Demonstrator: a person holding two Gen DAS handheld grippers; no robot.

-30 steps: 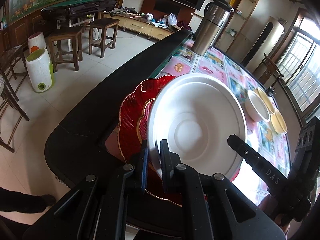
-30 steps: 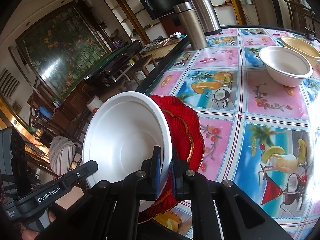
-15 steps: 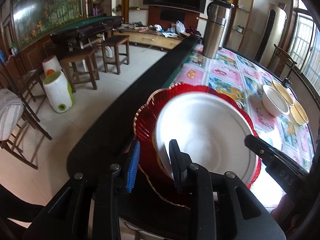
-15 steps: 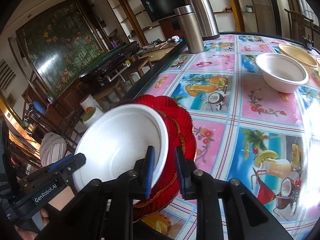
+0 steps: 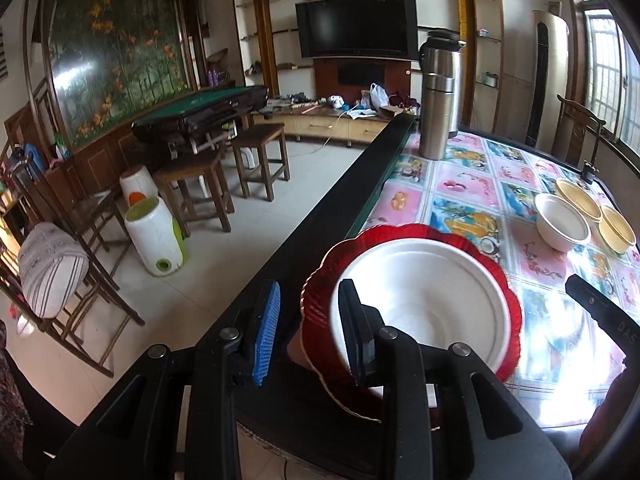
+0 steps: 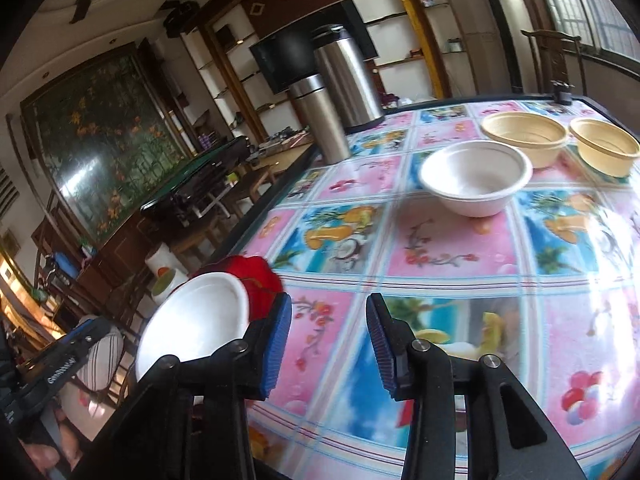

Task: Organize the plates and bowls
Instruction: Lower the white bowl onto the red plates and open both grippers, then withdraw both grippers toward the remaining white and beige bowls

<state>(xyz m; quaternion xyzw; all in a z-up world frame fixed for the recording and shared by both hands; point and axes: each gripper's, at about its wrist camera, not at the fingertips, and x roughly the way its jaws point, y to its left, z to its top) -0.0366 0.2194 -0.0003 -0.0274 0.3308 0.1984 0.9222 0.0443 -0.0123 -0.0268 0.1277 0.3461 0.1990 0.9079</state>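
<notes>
The red plate (image 5: 508,304) sits at the table's near edge in the lower centre of your left view, its scalloped rim overhanging the black table border (image 5: 332,216), with the white bowl (image 5: 424,304) nested in it. Beyond, the patterned tablecloth (image 6: 440,248) lies open up to a second white bowl (image 6: 476,176) and two yellow bowls (image 6: 528,136) in the upper right of your right view; steel flasks (image 6: 344,96) stand at the upper centre.

Your left gripper (image 5: 308,328) is spread wide, one finger in front of the bowl's rim, gripping nothing. Your right gripper (image 6: 328,344) is also released, its jaws apart over bare cloth, the plate and bowl off to its lower left.

A second ago both grippers were clenched on the bowl's rim and it stood tilted; now it rests flat in the plate.
</notes>
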